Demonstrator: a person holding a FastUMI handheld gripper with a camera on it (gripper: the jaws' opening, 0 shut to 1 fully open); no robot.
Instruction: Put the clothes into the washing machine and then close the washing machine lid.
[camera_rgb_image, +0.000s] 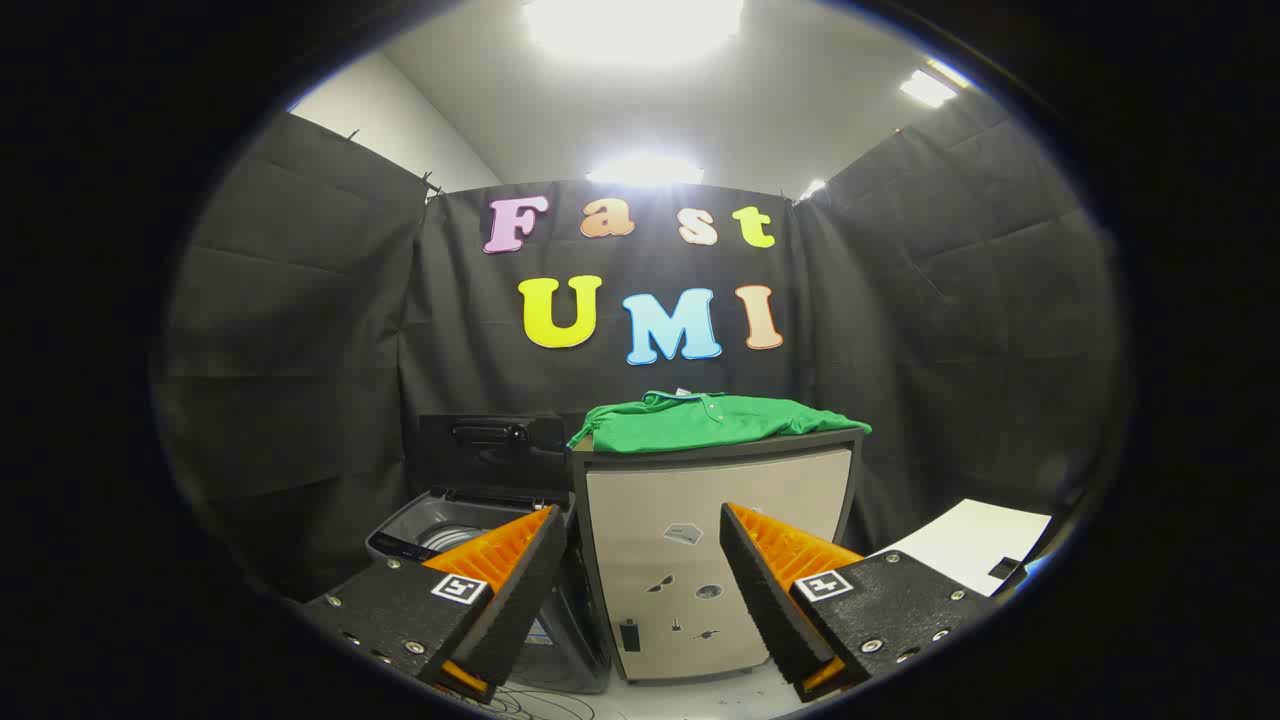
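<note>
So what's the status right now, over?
Gripper open, holding nothing. Green shirt lies on the cabinet, beyond the fingers. Washing machine beside it, lid up. Path clear.

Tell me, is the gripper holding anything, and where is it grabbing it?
Nothing is held. The gripper is open with empty space between its fingers. The green shirt lies on the cabinet, beyond the fingers.

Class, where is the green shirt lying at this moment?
In the gripper view, the green shirt lies spread on top of the beige cabinet, beyond the open gripper, with the open-lidded washing machine just to the cabinet's left.
</note>
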